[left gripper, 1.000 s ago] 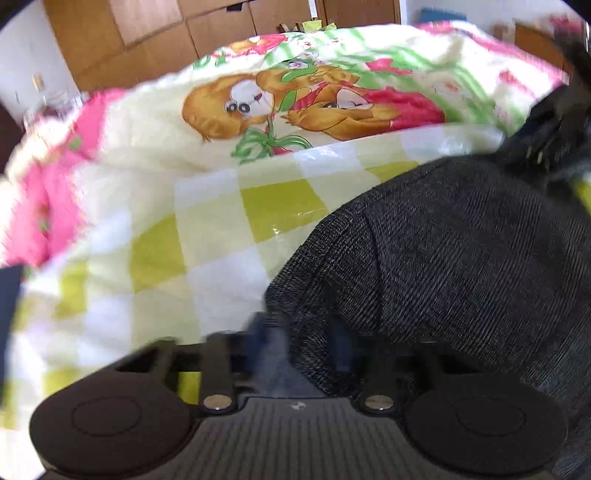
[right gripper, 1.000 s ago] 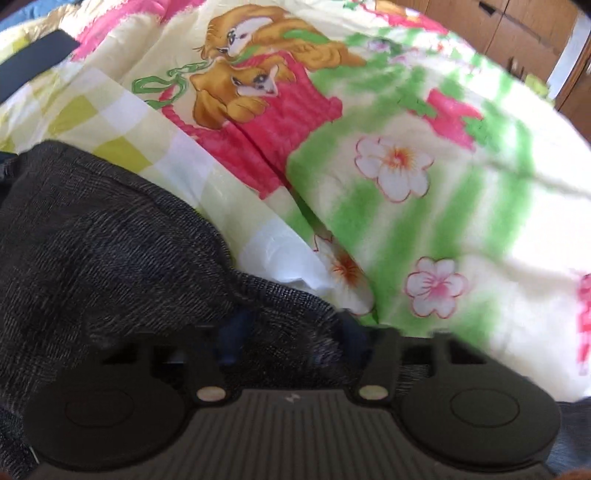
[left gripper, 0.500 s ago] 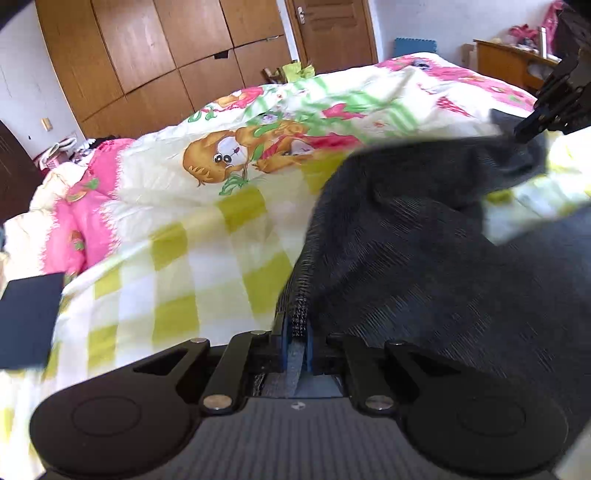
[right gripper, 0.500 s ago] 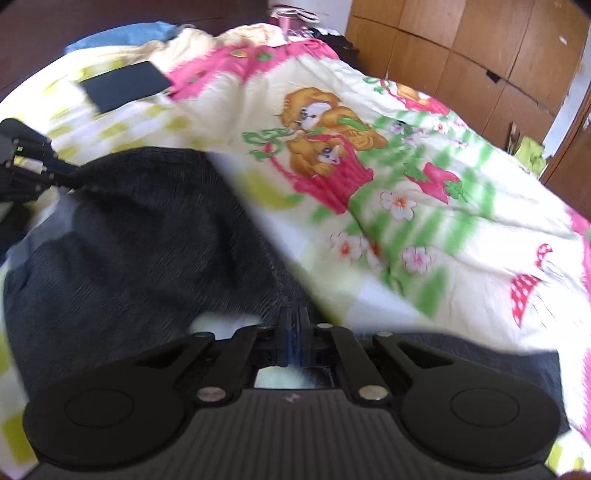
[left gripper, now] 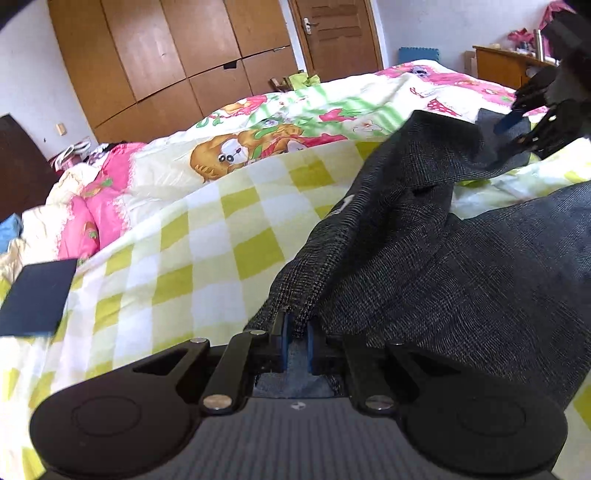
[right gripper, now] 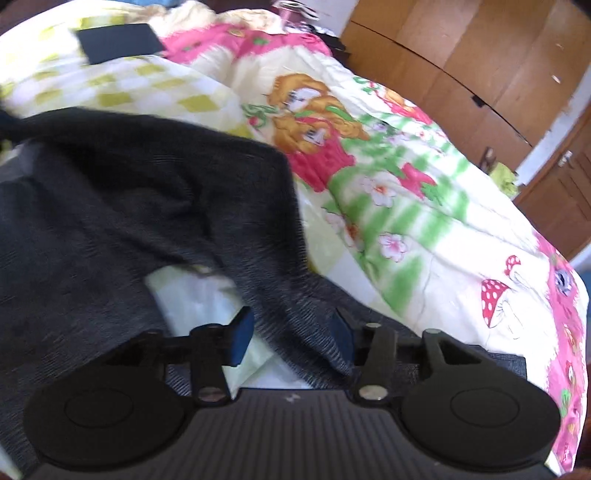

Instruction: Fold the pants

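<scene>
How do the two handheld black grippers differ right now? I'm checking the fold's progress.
The left gripper is shut, pinching an edge of the dark grey pants; the right gripper has just been opening, its blue pads clear of the cloth between them. Both point down over the patterned bedspread.

There was one pair of dark grey pants [left gripper: 424, 258], lying on one bed under a cartoon-print quilt [left gripper: 258, 147]. Two hand-held grippers were in view: the left hand-held gripper [left gripper: 295, 332] and the right hand-held gripper [right gripper: 288, 328]. One flat dark rectangle [left gripper: 37, 295] lay on the quilt. One wooden wardrobe [left gripper: 166, 55] and one wooden door [left gripper: 332, 33] stood behind.
</scene>
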